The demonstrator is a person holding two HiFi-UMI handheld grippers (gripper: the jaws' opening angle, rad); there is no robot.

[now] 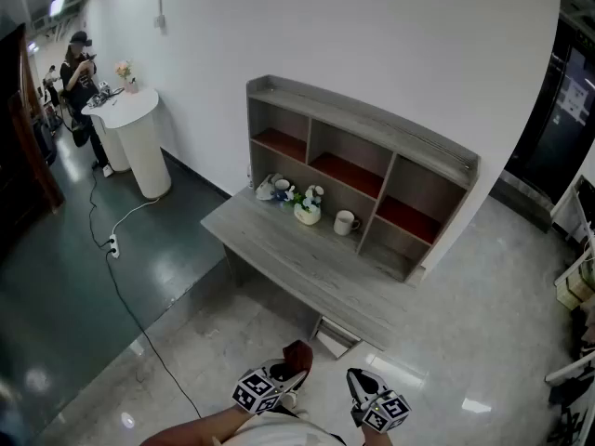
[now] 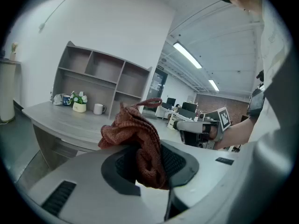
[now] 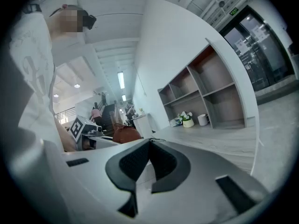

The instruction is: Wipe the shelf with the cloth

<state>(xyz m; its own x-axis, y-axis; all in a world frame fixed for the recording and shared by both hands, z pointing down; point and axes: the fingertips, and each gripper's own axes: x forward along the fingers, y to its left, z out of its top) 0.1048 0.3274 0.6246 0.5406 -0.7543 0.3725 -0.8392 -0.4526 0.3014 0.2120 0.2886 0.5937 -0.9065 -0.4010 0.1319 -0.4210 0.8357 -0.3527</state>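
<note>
The left tongs (image 2: pixel 150 158) were clamped on a reddish-brown knitted cloth (image 2: pixel 134 133). The cloth stood up in a crumpled bunch above the pads, with a small loop at its top. The right tongs (image 3: pixel 148 146) were pressed together with nothing between them. In the head view both tongs were low in front of the person's body, well apart from the shelf (image 1: pixel 372 121). In my judgement the wiping was not yet begun, and the step in hand was to bring the cloth to the shelf.

The shelf was a grey unit with open compartments, some with red-brown floors. It stood at the back of a grey surface (image 1: pixel 307 266), against the white wall. Just in front of the shelf's lower compartments stood a white mug (image 1: pixel 345 222), a pot of flowers (image 1: pixel 308 212) and a blue-patterned cup (image 1: pixel 282 191), all near each other.

To do this step well, the person should probably walk close to the shelf first, so the arm need not stretch. Only one part of the cloth seemed pinched, so the grip should be firm, and the loose bunch — not the hard tips — should meet the boards. The compartments of the shelf looked empty and would be the easy place to begin. Near the mug and the flowers a wide sweep could knock them over. Short strokes there, or the free right tongs moving them aside, seemed safer.
</note>
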